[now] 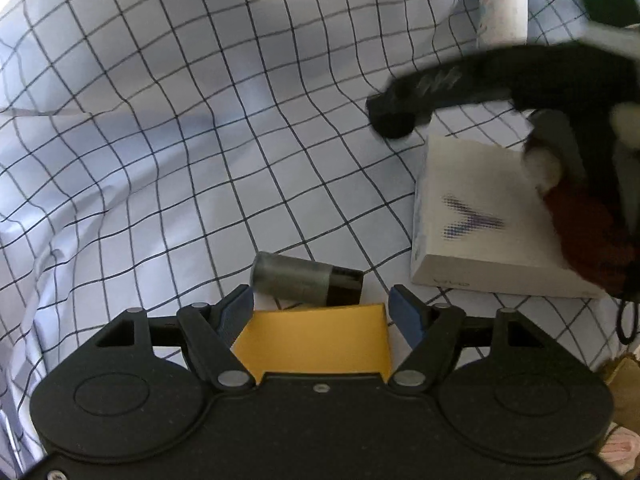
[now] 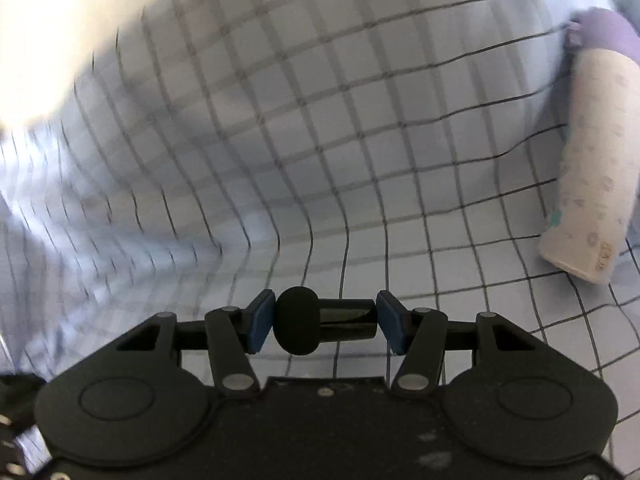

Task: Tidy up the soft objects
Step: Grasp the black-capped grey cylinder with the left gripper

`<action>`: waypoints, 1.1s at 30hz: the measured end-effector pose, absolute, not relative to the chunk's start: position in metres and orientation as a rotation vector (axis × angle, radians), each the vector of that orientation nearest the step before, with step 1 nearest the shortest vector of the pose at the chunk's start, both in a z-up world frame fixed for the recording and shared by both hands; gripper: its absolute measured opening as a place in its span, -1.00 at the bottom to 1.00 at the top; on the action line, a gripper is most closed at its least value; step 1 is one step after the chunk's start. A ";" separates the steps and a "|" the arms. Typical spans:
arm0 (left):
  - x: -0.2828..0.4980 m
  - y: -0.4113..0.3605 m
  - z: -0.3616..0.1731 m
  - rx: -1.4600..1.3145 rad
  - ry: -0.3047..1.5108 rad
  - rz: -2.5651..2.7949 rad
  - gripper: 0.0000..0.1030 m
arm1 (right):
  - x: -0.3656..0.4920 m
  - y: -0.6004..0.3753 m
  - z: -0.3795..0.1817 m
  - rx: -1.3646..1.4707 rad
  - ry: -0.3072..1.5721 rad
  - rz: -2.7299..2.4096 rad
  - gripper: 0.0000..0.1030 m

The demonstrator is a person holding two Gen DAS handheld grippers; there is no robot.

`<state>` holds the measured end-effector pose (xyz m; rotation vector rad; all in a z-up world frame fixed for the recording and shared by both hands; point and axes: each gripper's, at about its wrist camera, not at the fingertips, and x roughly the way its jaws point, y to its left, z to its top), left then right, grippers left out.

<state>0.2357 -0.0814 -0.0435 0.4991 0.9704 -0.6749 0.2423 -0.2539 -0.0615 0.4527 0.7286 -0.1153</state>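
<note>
In the left wrist view my left gripper [image 1: 320, 312] points down at a checked cloth [image 1: 200, 140], its blue pads against both side edges of a flat yellow box [image 1: 316, 340]. Just beyond the fingertips a grey and black cylinder [image 1: 306, 280] lies on the cloth. My right gripper [image 1: 394, 114] reaches in, blurred, from the upper right. In the right wrist view the right gripper [image 2: 326, 322] is shut on a small black cylinder with a rounded cap [image 2: 320, 322], held crosswise above the cloth [image 2: 320, 140].
A white box with a blue mark [image 1: 480, 220] lies right of my left gripper, with something red and white knitted [image 1: 580, 220] over its far corner. A pale bottle with a purple cap [image 2: 588, 168] [image 1: 504, 12] lies further off. A blurred cream shape [image 2: 60, 40] fills the upper left.
</note>
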 end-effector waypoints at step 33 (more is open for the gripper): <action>0.252 -0.095 -0.060 0.560 1.014 -0.633 0.53 | 0.224 -0.256 -0.056 0.458 0.641 -0.140 0.07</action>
